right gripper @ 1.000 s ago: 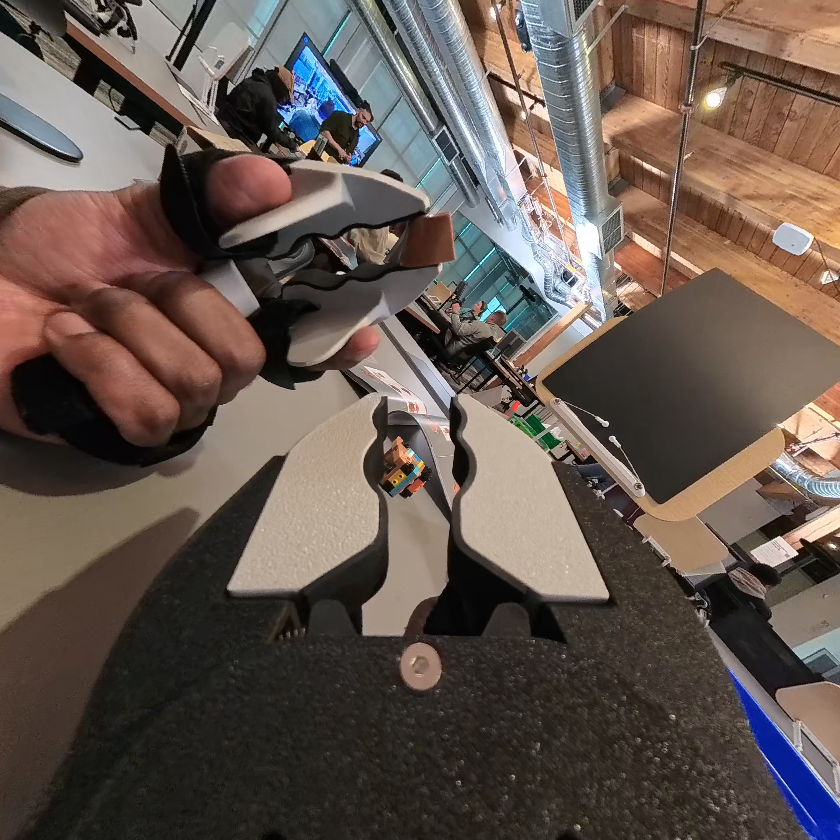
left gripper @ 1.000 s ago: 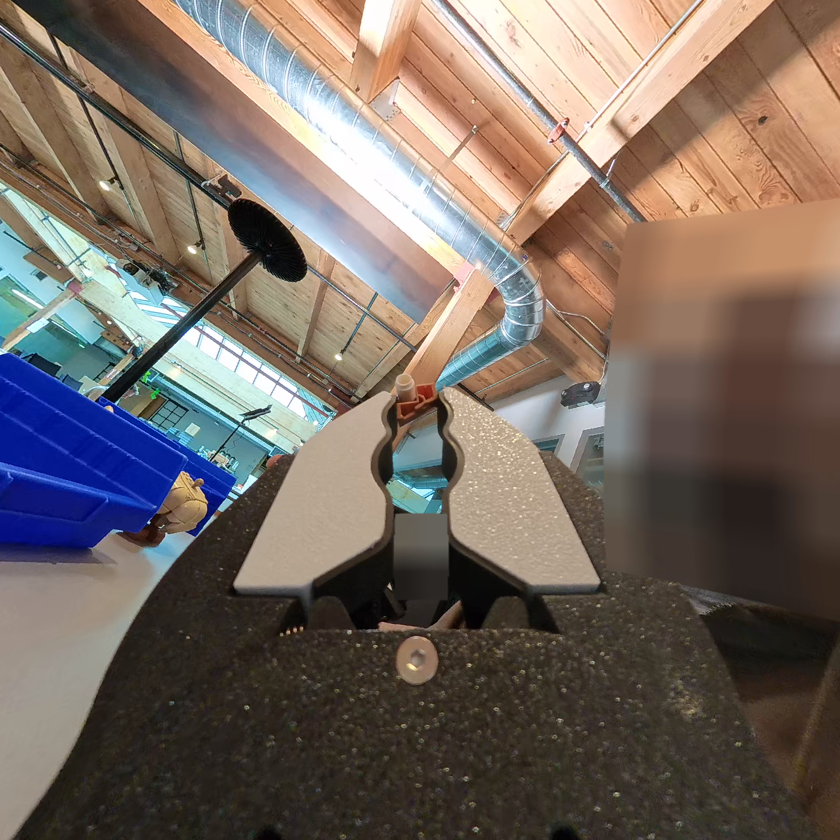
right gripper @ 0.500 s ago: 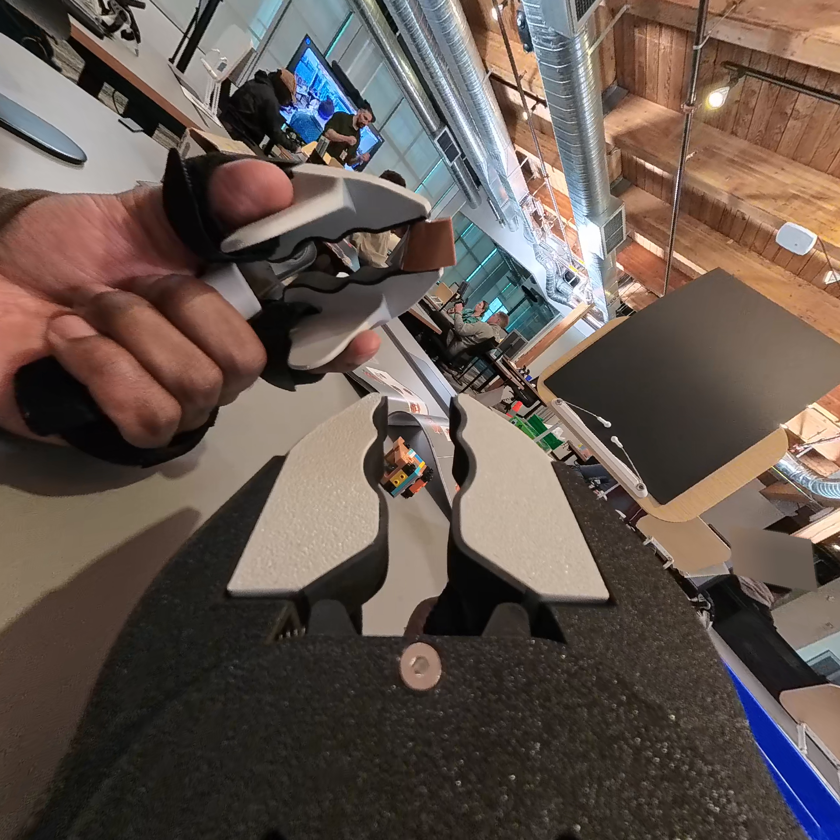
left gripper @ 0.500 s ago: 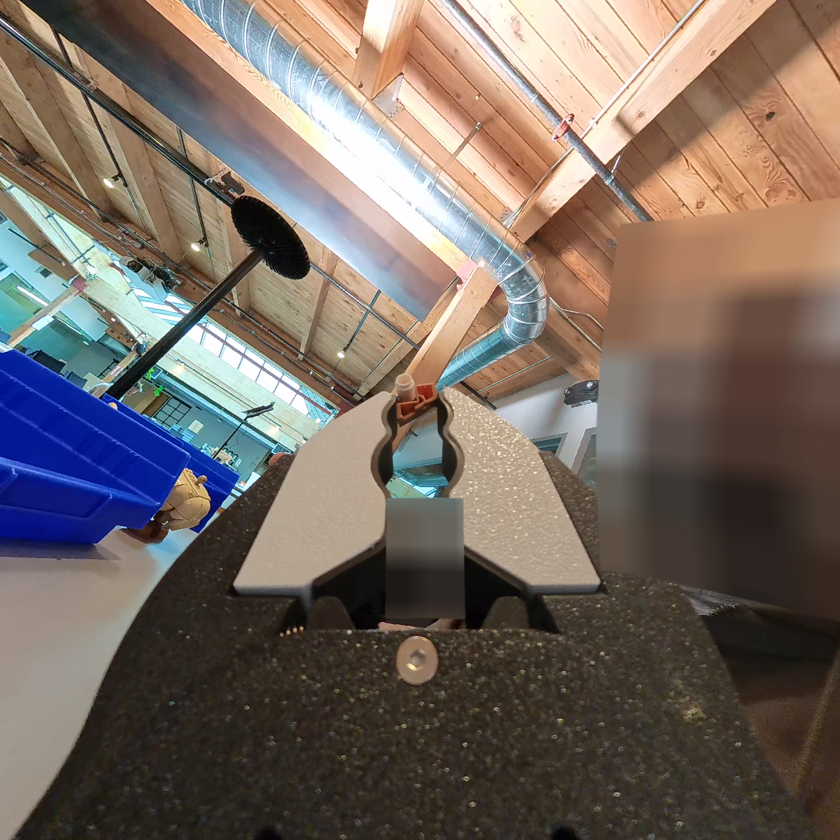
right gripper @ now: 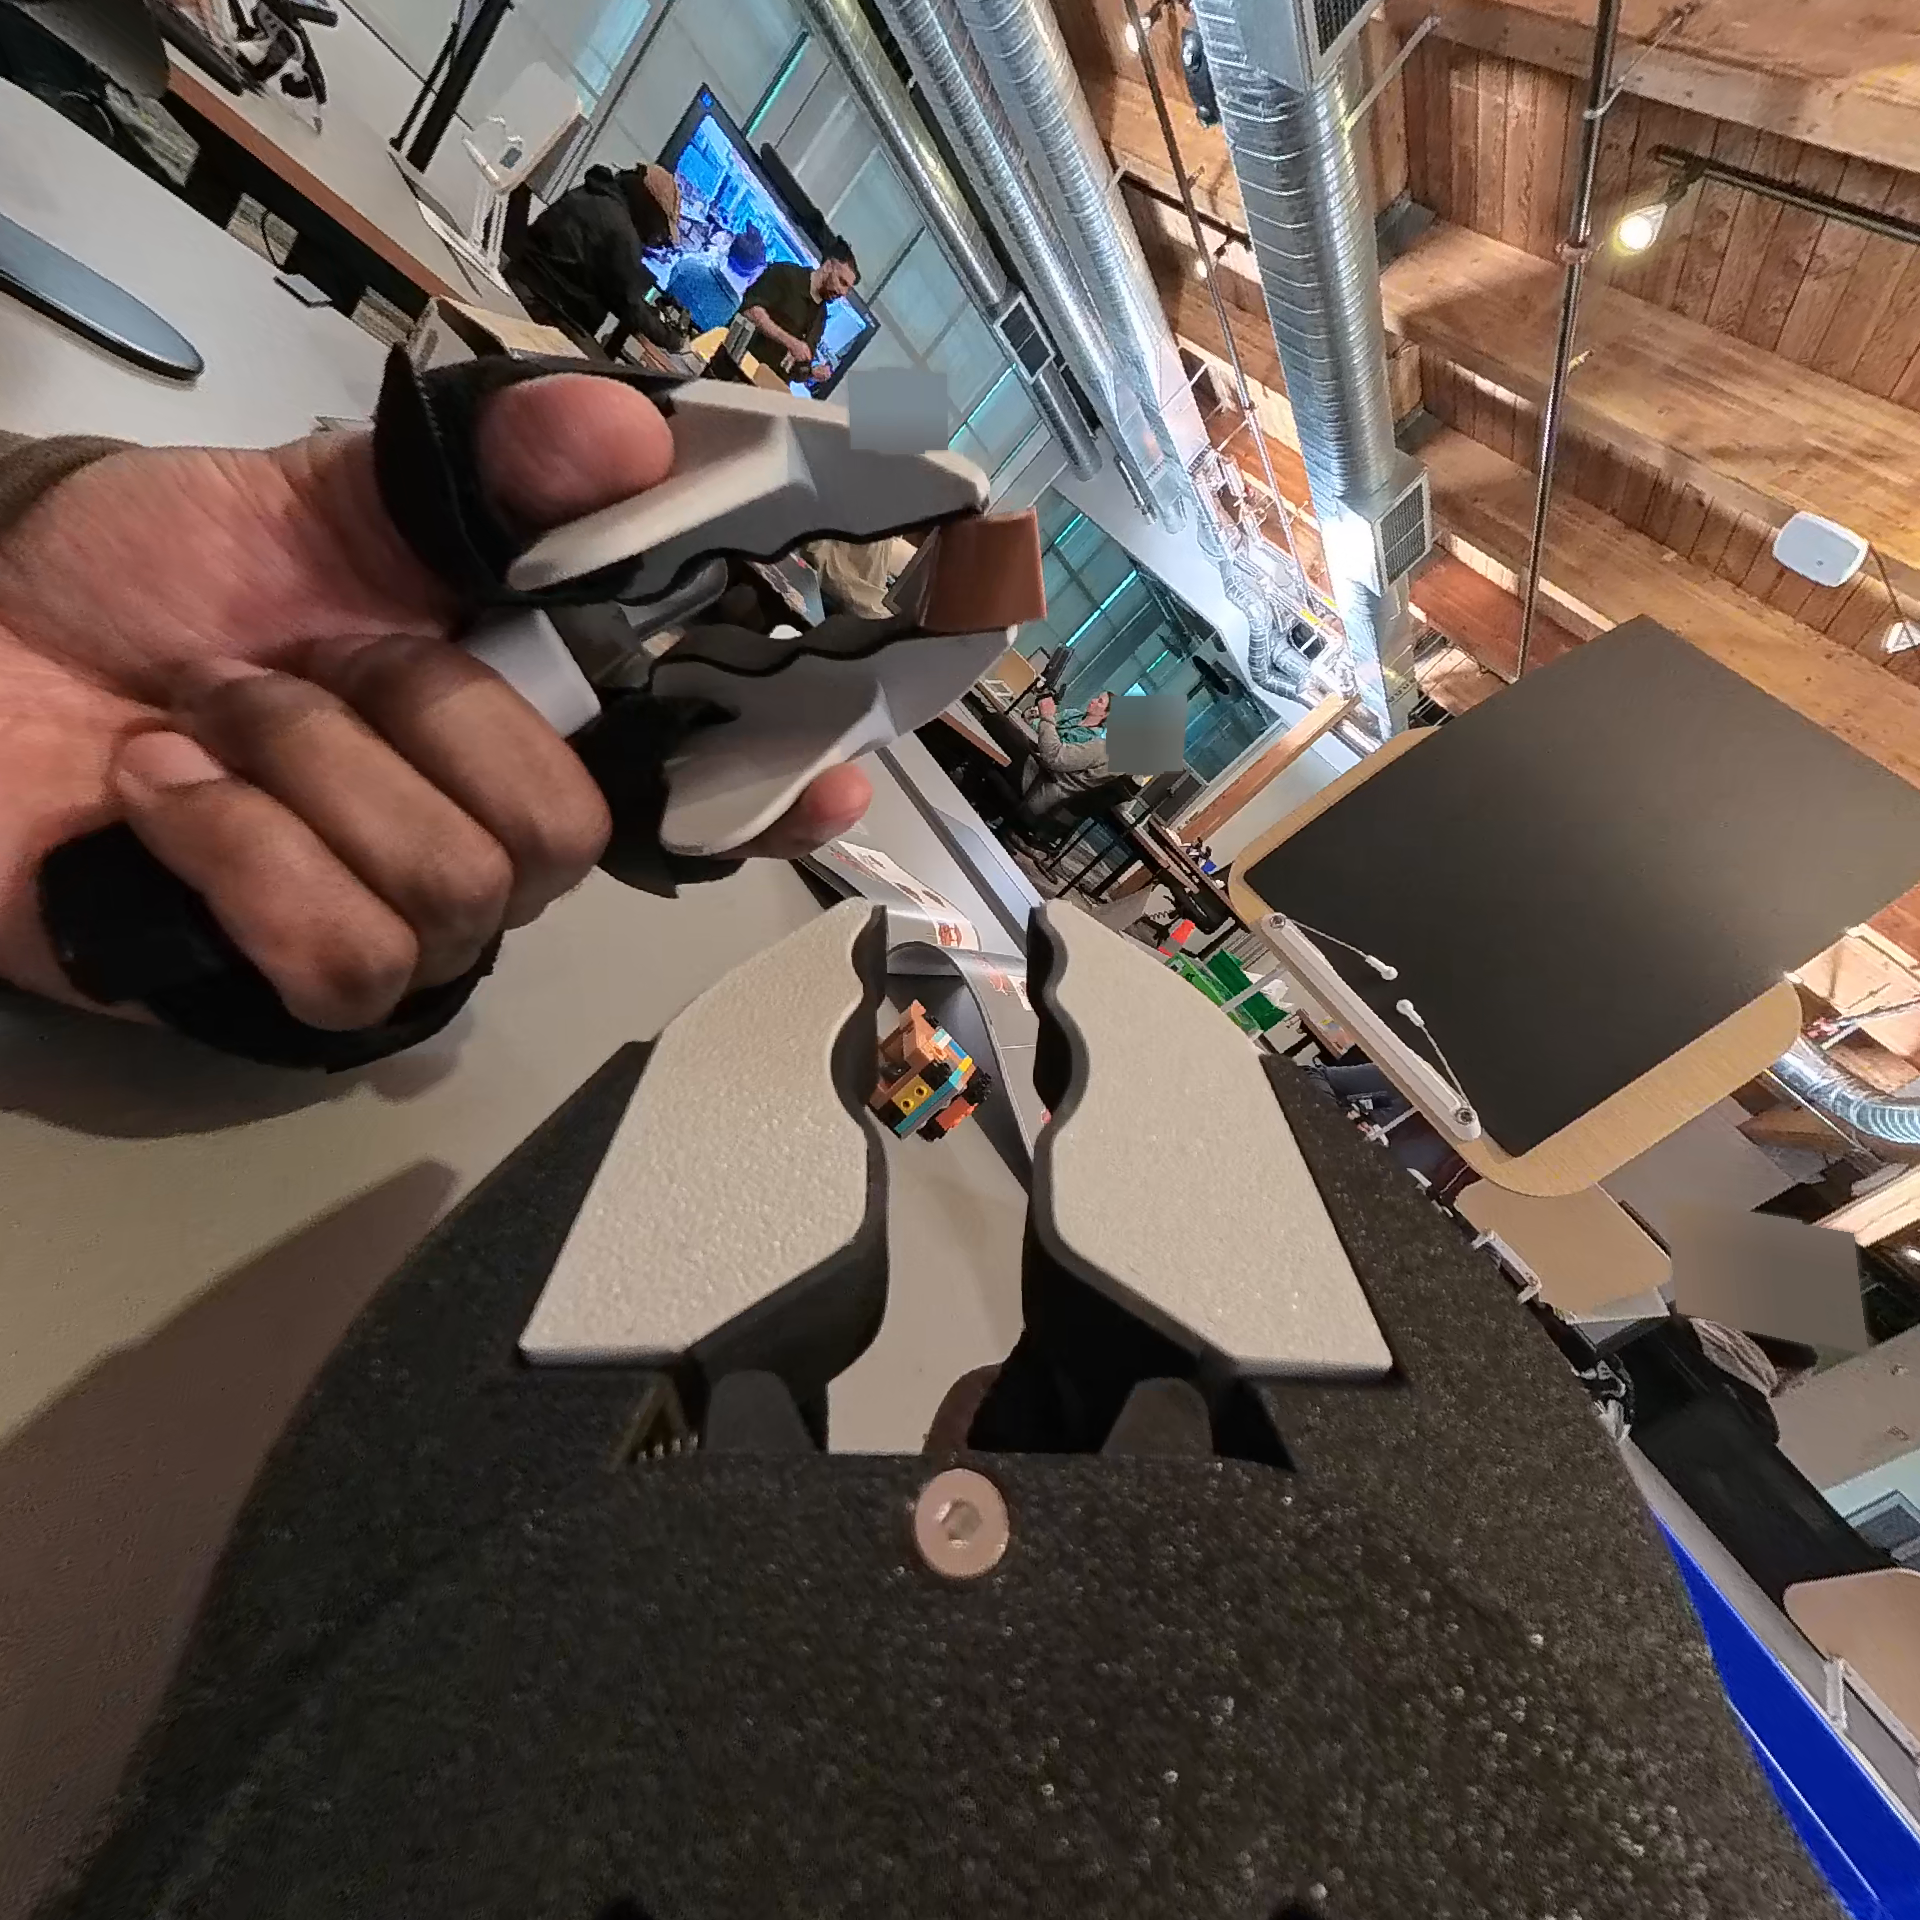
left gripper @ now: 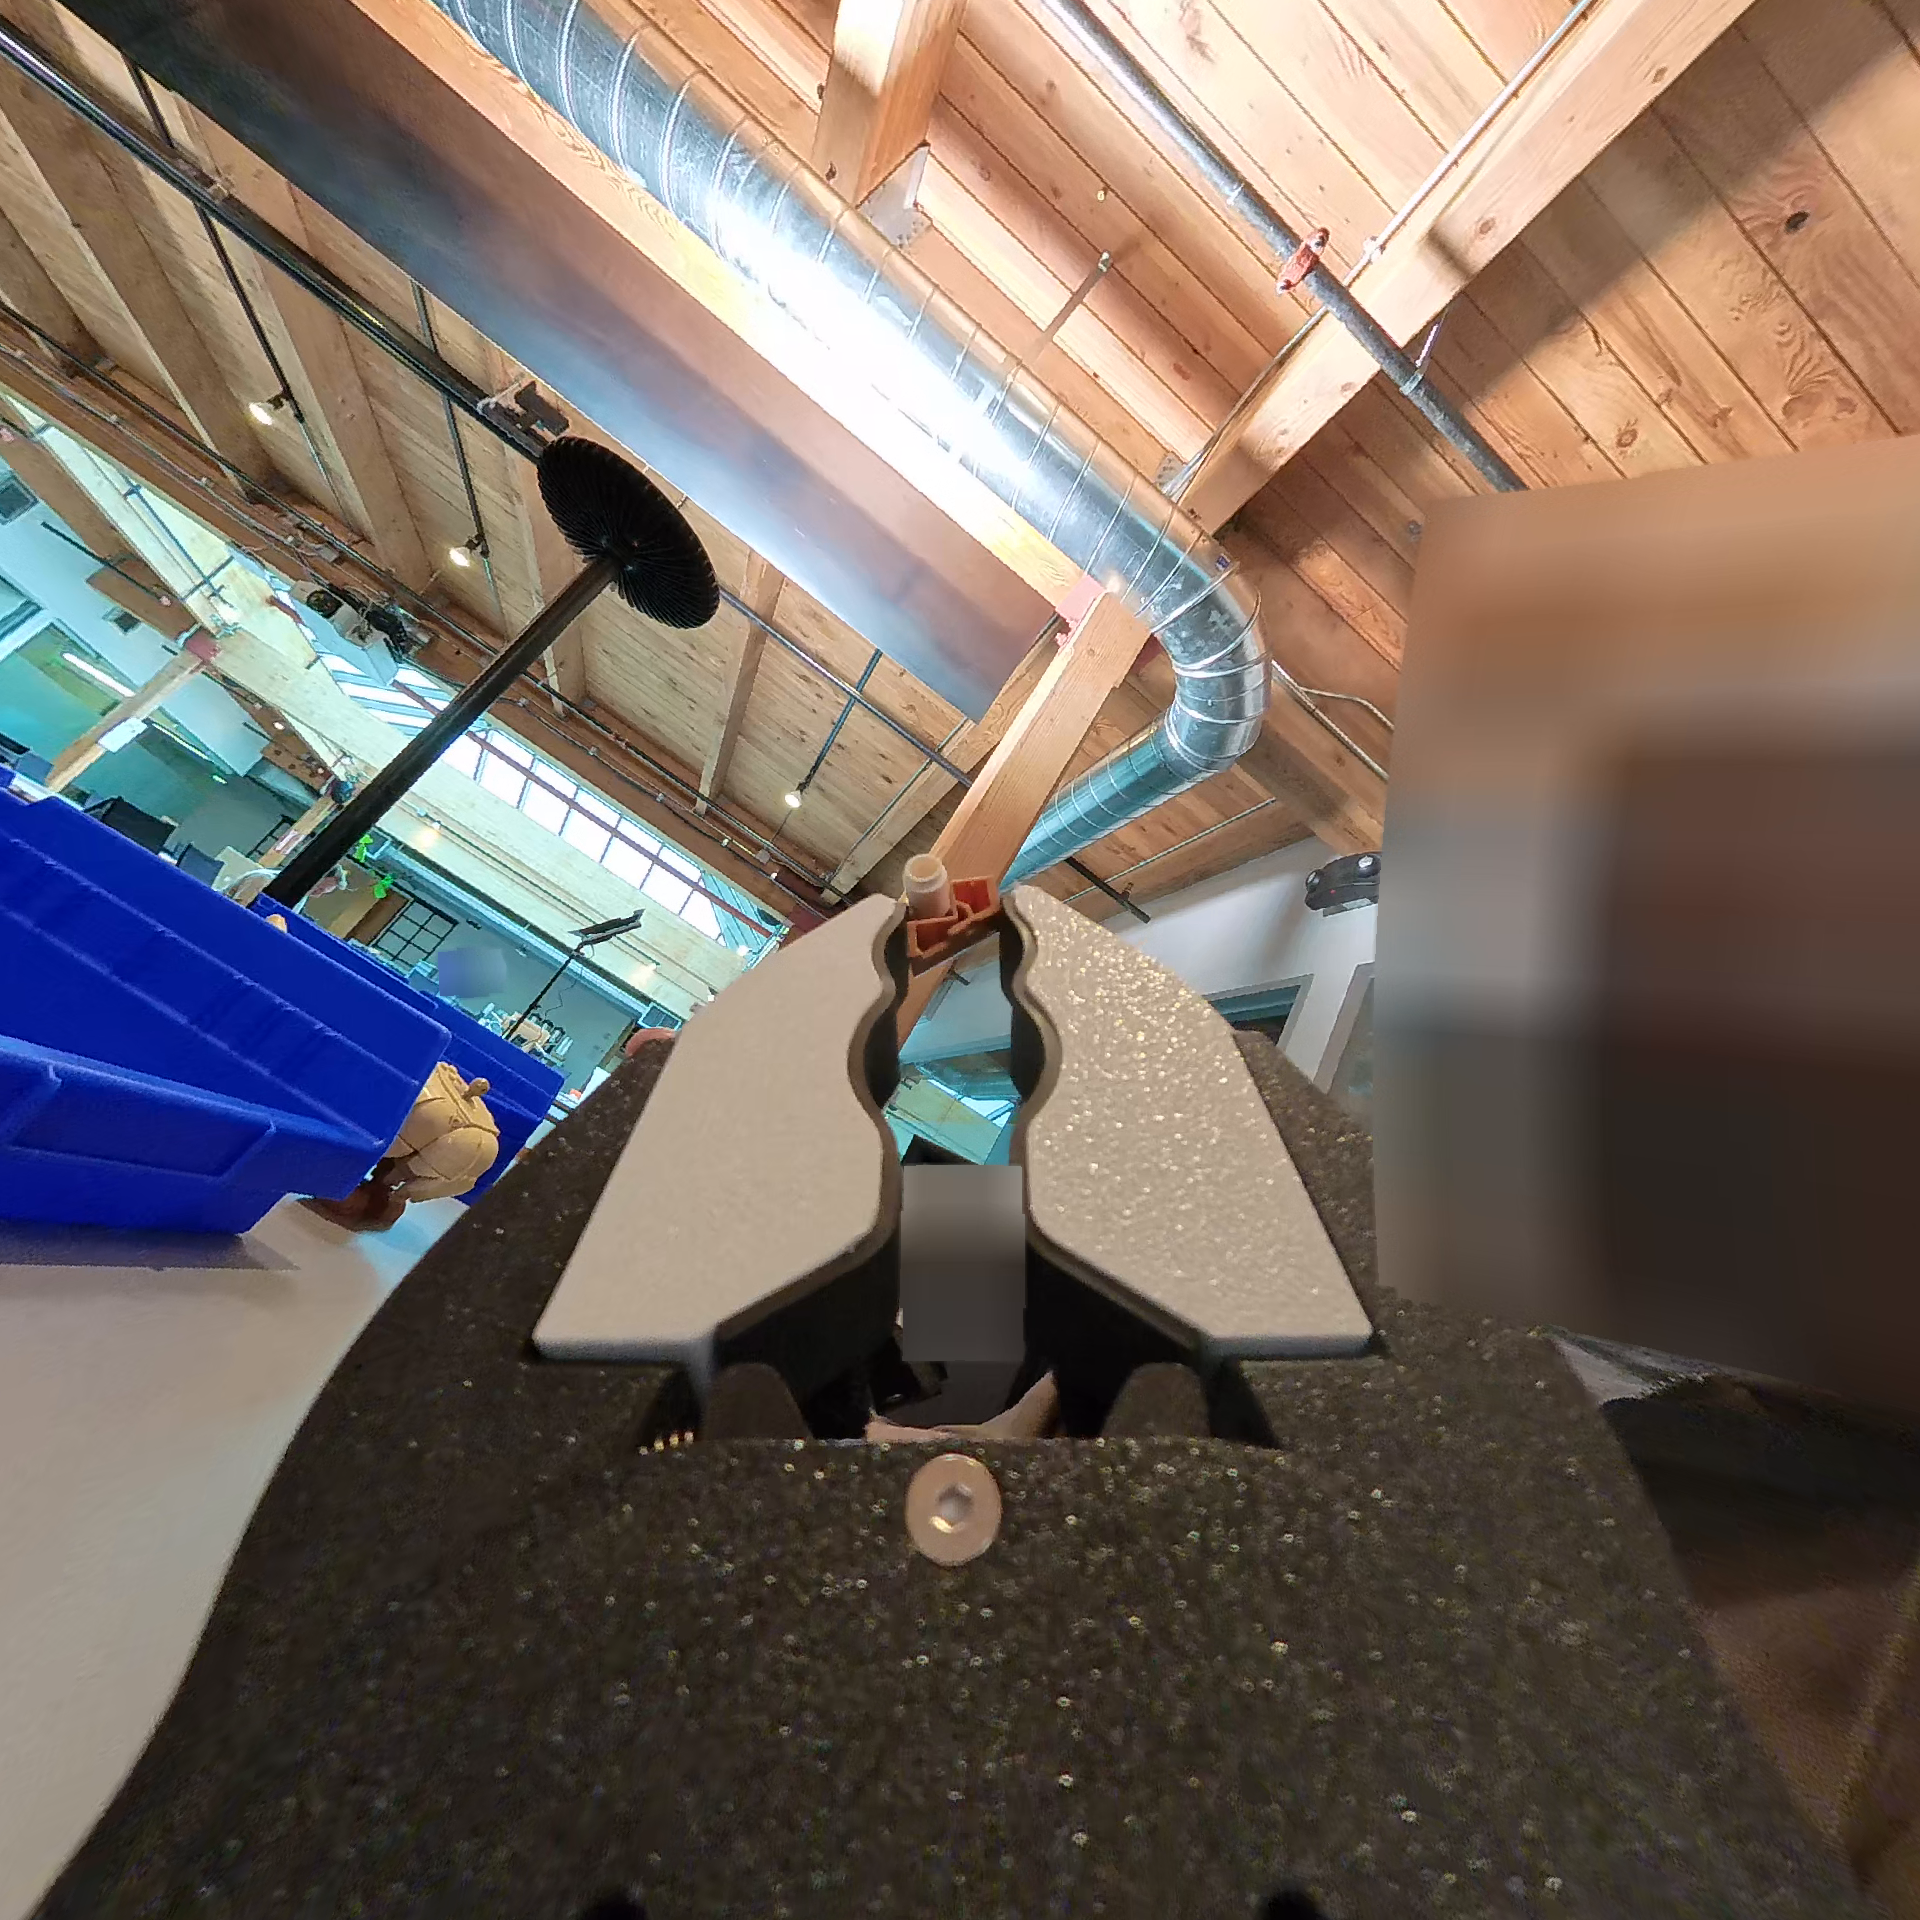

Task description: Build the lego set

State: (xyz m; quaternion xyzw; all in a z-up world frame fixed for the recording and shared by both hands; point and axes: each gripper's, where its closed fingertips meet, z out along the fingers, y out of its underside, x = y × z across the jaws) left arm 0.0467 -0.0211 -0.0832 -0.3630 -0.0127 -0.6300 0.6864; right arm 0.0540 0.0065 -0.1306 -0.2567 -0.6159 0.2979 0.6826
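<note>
My left gripper points up toward the ceiling and is shut on a small reddish-brown lego piece with a pale stud on top. In the right wrist view a hand holds that left gripper at upper left, with the brown piece sticking out of its tips above the table. My right gripper is partly open and empty. Through its gap I see a small colourful lego build lying farther off on the grey table.
Blue bins stand at the left, with a tan lego figure beside them. A printed booklet lies beyond the build. A blue bin edge shows at lower right. People work at desks far behind. Tip to tip, the grippers are about 6 cm apart.
Almost nothing. The left gripper with the brown piece has drifted very slightly. The right gripper stays open and still.
</note>
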